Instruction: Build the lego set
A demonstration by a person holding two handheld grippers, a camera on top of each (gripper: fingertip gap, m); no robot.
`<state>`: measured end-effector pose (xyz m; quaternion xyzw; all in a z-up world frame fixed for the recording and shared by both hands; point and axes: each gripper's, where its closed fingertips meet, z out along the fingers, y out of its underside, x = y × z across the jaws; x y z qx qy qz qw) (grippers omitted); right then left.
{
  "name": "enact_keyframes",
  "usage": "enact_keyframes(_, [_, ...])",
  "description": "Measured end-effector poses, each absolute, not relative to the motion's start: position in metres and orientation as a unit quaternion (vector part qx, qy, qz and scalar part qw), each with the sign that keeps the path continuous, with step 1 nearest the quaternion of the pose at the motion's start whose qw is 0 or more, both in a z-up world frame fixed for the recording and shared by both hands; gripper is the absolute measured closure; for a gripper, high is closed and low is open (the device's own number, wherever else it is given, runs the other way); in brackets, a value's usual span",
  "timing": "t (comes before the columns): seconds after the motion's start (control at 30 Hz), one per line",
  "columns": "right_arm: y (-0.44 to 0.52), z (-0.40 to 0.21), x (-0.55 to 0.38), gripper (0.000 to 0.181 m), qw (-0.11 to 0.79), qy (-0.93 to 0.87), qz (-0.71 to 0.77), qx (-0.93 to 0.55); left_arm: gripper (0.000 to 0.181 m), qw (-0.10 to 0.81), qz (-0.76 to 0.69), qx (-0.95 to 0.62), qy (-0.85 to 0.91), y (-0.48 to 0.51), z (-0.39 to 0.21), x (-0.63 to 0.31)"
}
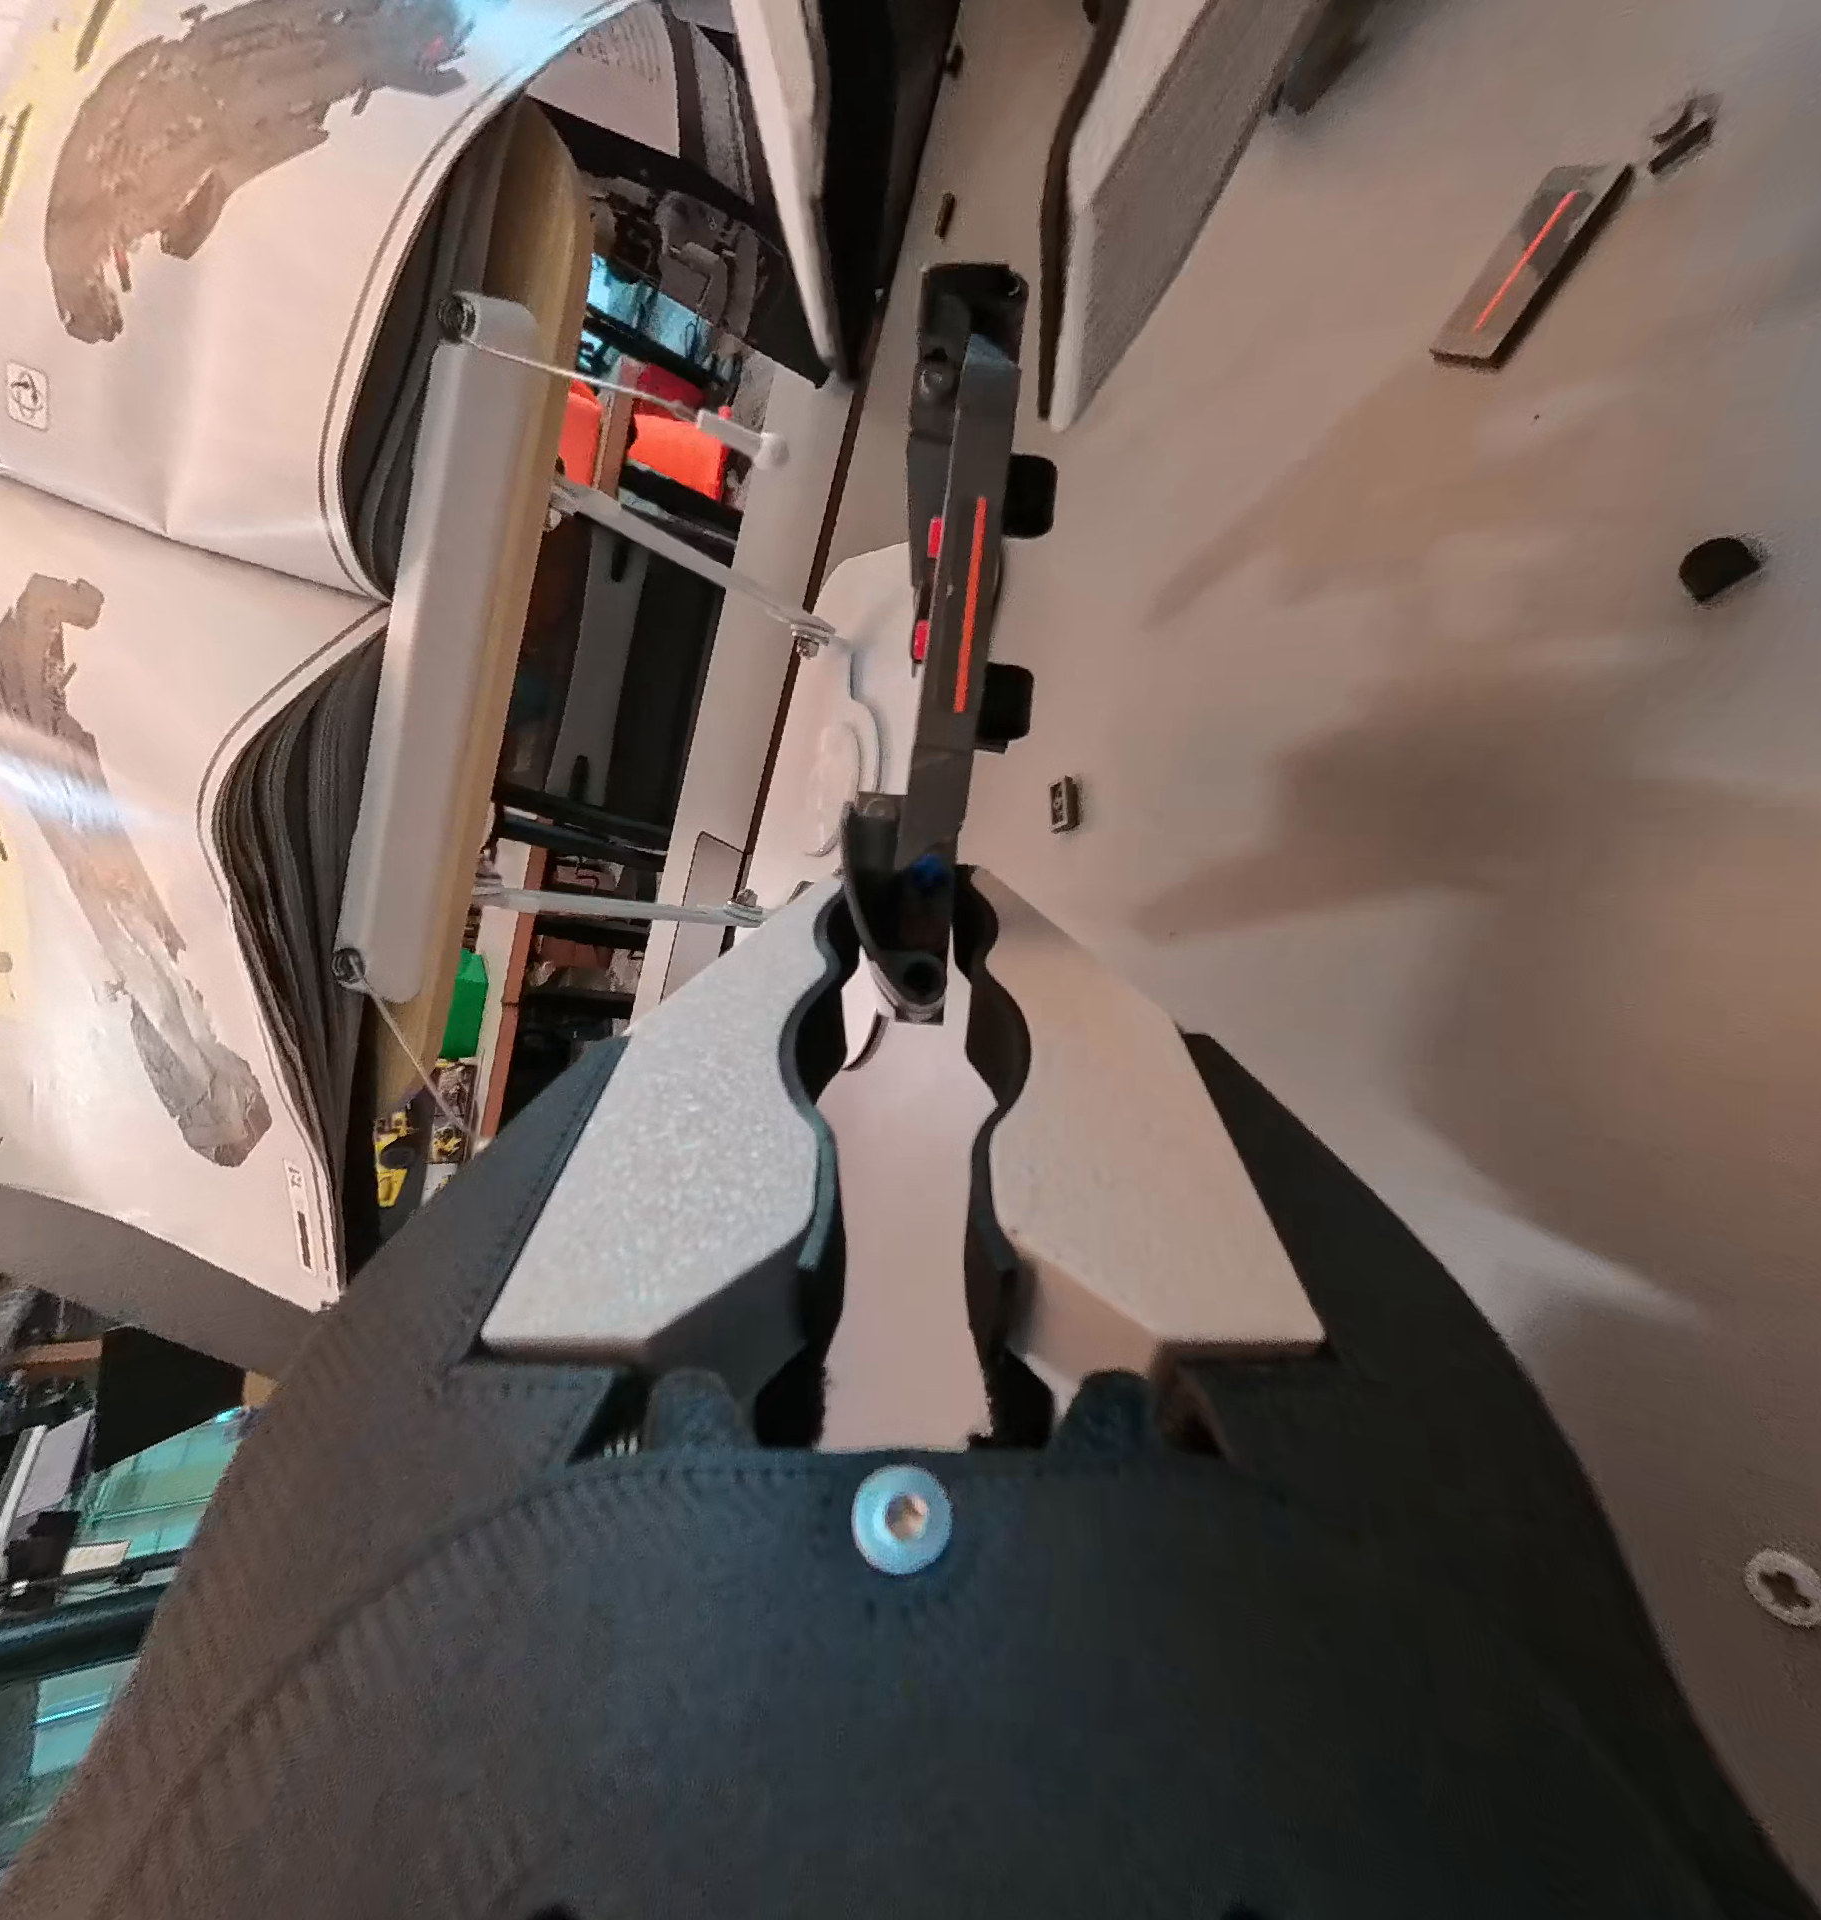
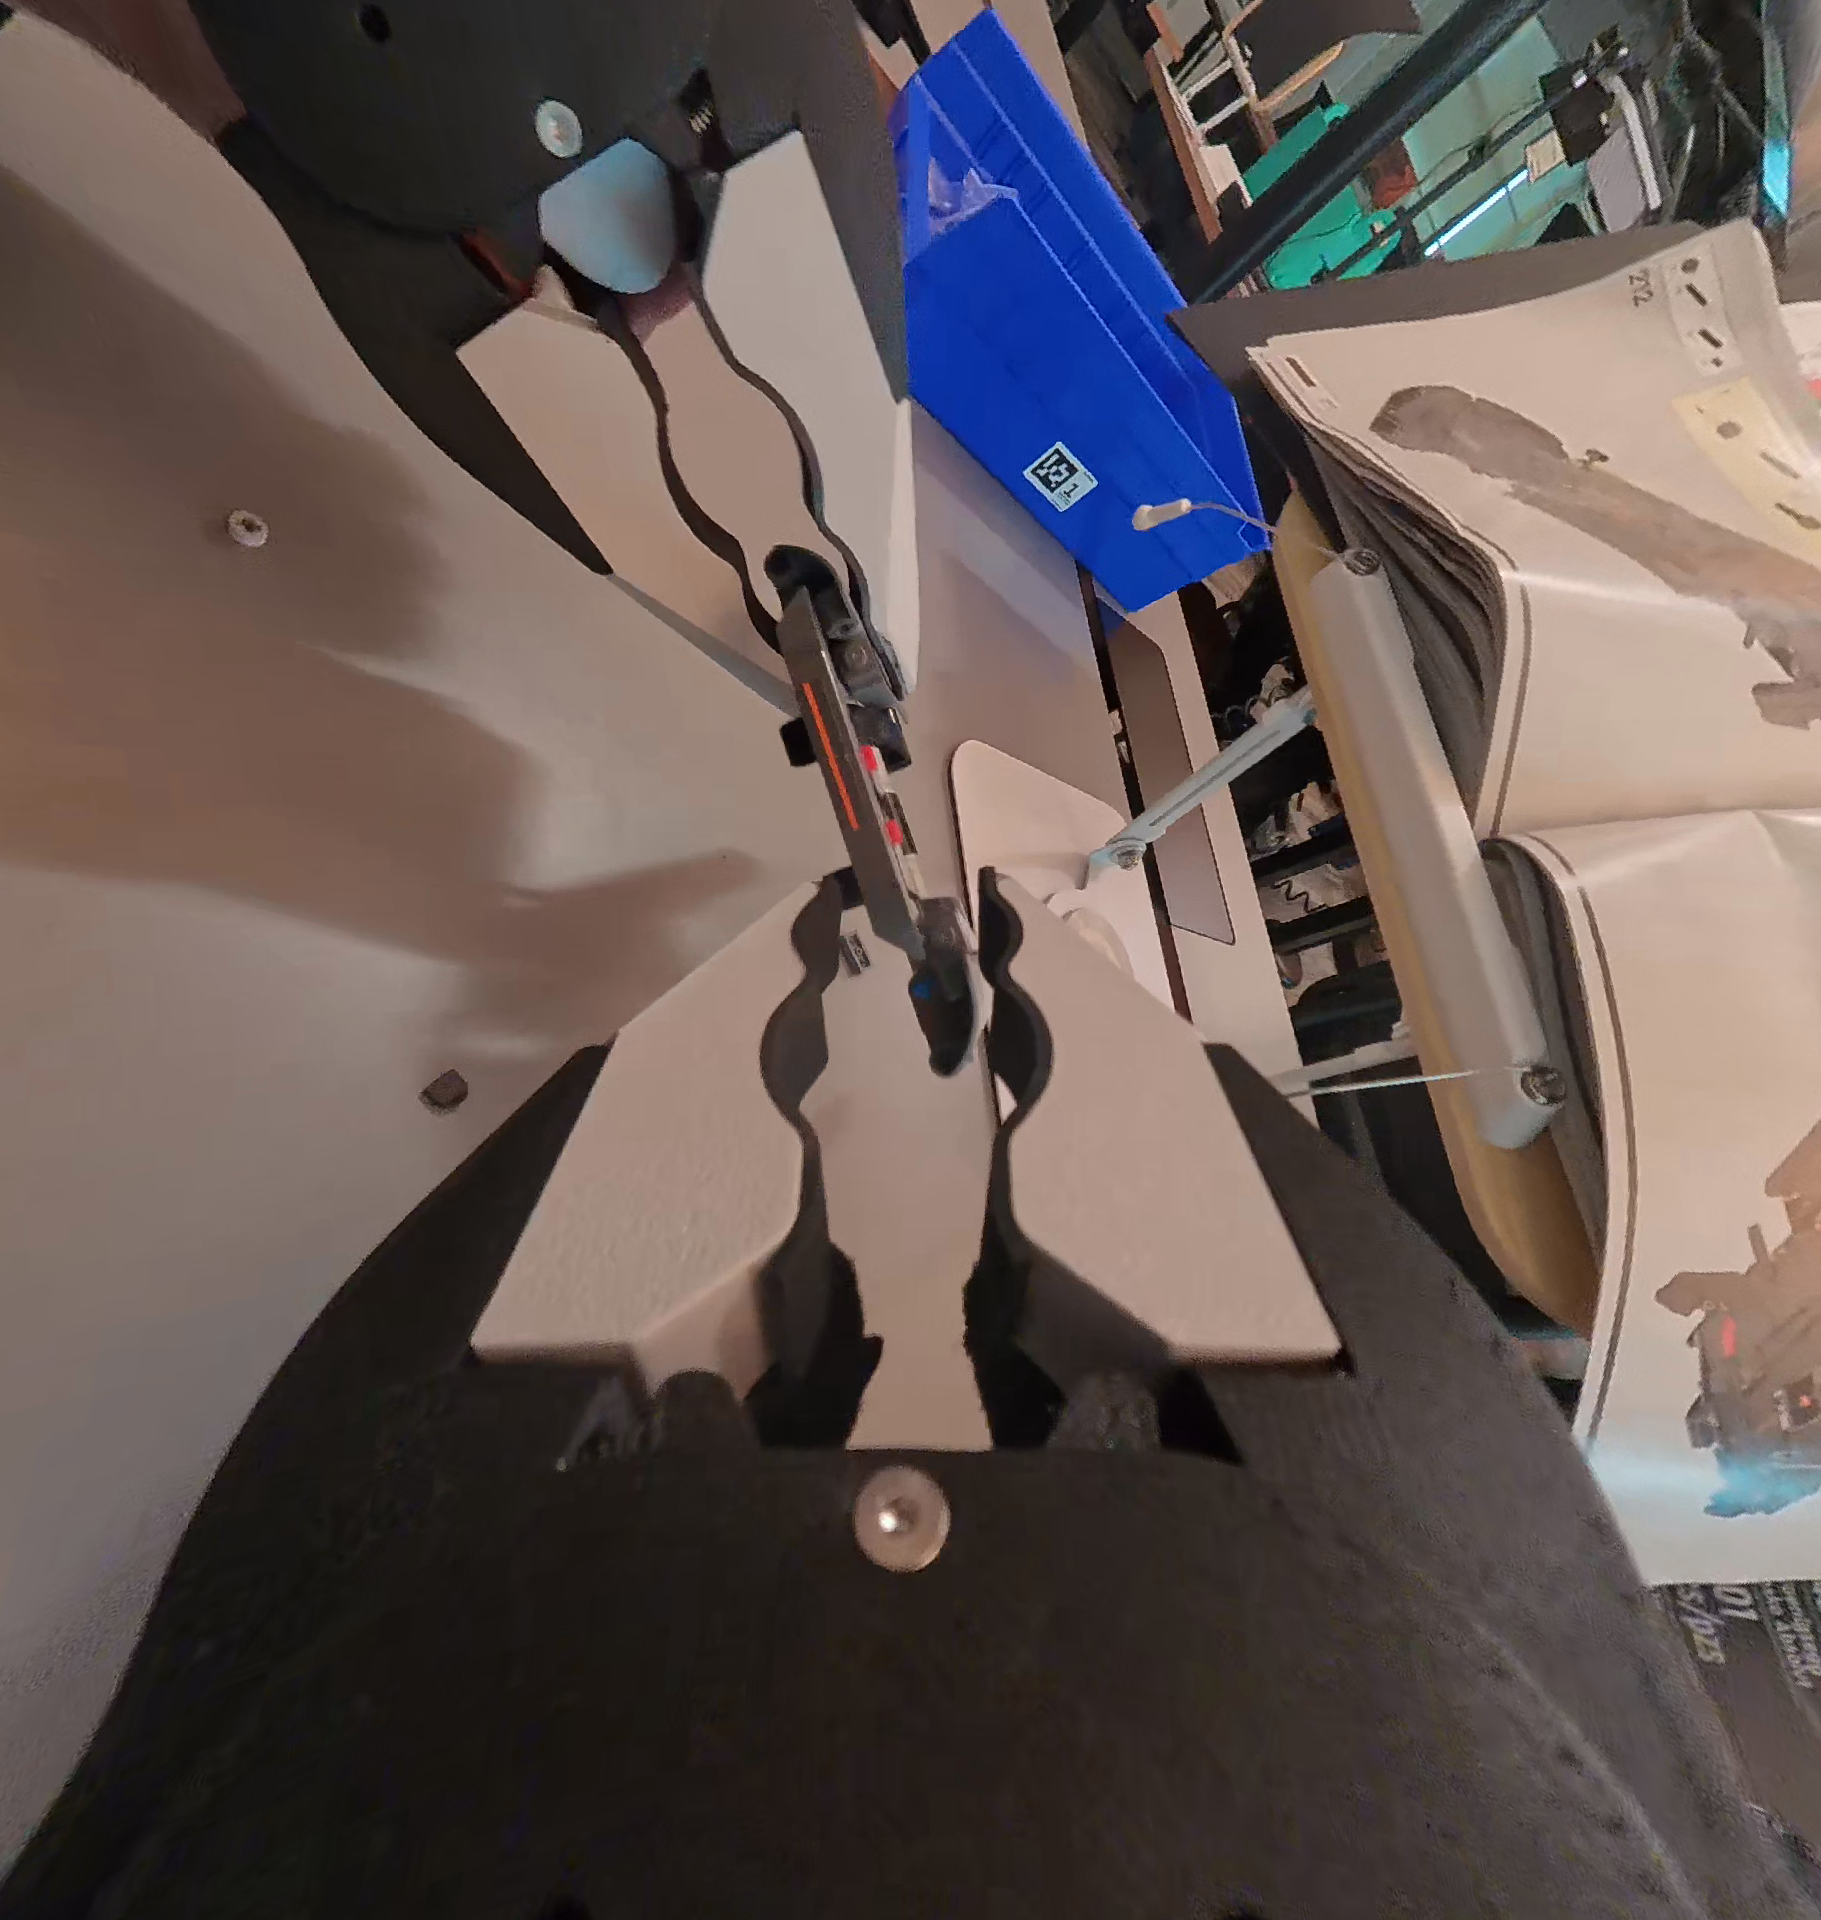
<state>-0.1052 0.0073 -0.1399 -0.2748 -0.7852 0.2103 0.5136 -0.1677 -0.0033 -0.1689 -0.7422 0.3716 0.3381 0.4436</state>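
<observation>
Both grippers are clamping one dark grey lego assembly [image 1: 953, 623] with an orange stripe — the left gripper [image 1: 901, 961] pinching one end, the right gripper [image 2: 937, 961] pinching the other — holding it above the white table [image 1: 1405, 831], beside the open instruction booklet [image 2: 1664, 675] on its stand.

A long, thin dark grey lego piece [image 1: 953, 634] with an orange stripe and small red bits hangs above the white worktop [image 1: 1405, 831], pinched at both ends.

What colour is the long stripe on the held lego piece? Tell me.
Orange-red, on the dark grey lego piece; left wrist view shows it best.
</observation>
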Motion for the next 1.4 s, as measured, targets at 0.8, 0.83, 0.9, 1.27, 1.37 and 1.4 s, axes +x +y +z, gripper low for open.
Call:
enact_keyframes(0.8, [-0.002,-0.151,-0.108,0.175,0.518,-0.799,0.172,-0.253,0.158,0.456,0.303,-0.748,0.374,-0.001,-0.171,-0.154])
enact_keyframes(0.83, [-0.003,-0.152,-0.108,0.175,0.516,-0.799,0.175,-0.254,0.154,0.459,0.296,-0.75,0.373,-0.001,-0.172,-0.154])
enact_keyframes(0.9, [-0.003,-0.152,-0.108,0.176,0.511,-0.799,0.182,-0.258,0.147,0.47,0.272,-0.754,0.371,-0.001,-0.172,-0.149])
enact_keyframes(1.27, [-0.014,-0.152,-0.103,0.176,0.467,-0.808,0.248,-0.261,0.127,0.496,0.172,-0.768,0.365,-0.002,-0.176,-0.132])
enact_keyframes(1.37, [-0.019,-0.151,-0.1,0.176,0.449,-0.808,0.279,-0.261,0.133,0.491,0.139,-0.772,0.38,-0.004,-0.184,-0.122])
enact_keyframes(1.4, [-0.02,-0.151,-0.099,0.176,0.444,-0.808,0.286,-0.26,0.136,0.492,0.135,-0.772,0.379,-0.003,-0.184,-0.121])
